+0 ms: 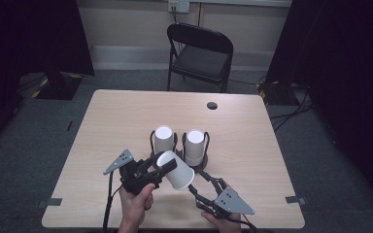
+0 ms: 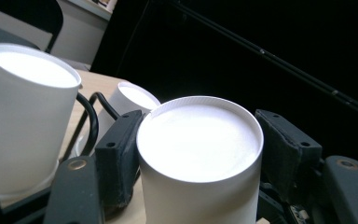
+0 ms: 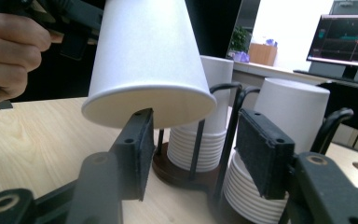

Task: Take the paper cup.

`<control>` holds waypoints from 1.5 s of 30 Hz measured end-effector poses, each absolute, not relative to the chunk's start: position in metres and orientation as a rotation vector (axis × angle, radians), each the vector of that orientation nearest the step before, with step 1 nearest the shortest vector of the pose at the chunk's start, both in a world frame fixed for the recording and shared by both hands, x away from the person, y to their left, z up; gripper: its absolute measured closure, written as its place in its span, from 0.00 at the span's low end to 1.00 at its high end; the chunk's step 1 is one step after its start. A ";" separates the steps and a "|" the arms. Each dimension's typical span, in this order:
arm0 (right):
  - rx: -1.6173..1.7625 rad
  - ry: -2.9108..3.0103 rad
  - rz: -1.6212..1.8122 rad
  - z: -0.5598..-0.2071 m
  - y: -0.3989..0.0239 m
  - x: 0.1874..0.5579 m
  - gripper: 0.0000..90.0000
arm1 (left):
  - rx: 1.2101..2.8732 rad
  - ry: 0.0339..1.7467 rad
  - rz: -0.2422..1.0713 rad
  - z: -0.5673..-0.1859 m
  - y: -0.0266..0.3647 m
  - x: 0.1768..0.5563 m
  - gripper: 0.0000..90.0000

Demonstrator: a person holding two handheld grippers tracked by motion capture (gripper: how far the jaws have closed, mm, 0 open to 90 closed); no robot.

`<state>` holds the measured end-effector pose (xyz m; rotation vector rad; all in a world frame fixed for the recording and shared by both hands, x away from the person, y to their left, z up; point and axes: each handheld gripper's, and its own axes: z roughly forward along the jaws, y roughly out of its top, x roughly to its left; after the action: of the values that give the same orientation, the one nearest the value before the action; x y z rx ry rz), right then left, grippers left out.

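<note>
You have one white paper cup (image 1: 176, 171) lifted clear of the two stacks, and that is the part that looks done. It hangs tilted above the table (image 1: 126, 116), base toward your left hand (image 1: 135, 206) and open rim toward your right, just in front of the two wire cup holders. The left stack of cups (image 1: 164, 139) and the right stack of cups (image 1: 194, 145) stand upside down in those holders, close together and just behind the lifted cup. What is left, as far as you can judge from here, is to hand the cup over or set it down somewhere; no place for it is marked out on the table.

Your left hand-held gripper (image 1: 164, 168) is clamped on the cup near its closed base: in the left gripper view, a black pad (image 2: 117, 156) presses each side of the cup's wall just below the bottom disc.

Your right hand-held gripper (image 3: 193, 154) sits low, under and in front of the cup's rim. Its jaws stand apart with nothing pressed between them; the rim hangs just above the left-hand pad (image 3: 135, 151) in the right gripper view, and whether it touches that pad you cannot tell. The stacks show through the gap beyond.
</note>
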<state>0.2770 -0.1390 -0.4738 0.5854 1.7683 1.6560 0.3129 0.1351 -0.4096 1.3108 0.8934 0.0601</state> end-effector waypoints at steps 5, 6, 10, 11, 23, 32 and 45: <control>0.528 1.747 1.673 -0.473 -0.137 0.276 0.59 | 1.284 0.884 -0.028 -0.412 0.138 0.314 0.39; 0.523 1.747 1.678 -0.472 -0.136 0.276 0.59 | 1.276 0.885 -0.052 -0.412 0.138 0.315 0.39; 0.511 1.735 1.706 -0.470 -0.135 0.276 0.62 | 1.300 0.897 -0.061 -0.414 0.138 0.317 0.39; 0.508 1.734 1.711 -0.469 -0.136 0.276 0.63 | 1.296 0.915 -0.066 -0.415 0.137 0.318 0.39; 0.469 1.683 1.732 -0.468 -0.133 0.280 0.74 | 1.300 0.896 -0.166 -0.419 0.130 0.321 0.39; 0.451 1.649 1.731 -0.468 -0.128 0.282 0.76 | 1.319 0.878 -0.236 -0.422 0.121 0.322 0.38; 0.464 1.609 1.702 -0.467 -0.128 0.282 0.89 | 1.314 0.878 -0.255 -0.424 0.122 0.325 0.37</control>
<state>0.2819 -0.1281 -0.4675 0.4638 1.6087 1.7023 0.3251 0.1223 -0.4243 1.3139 0.8780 -0.2545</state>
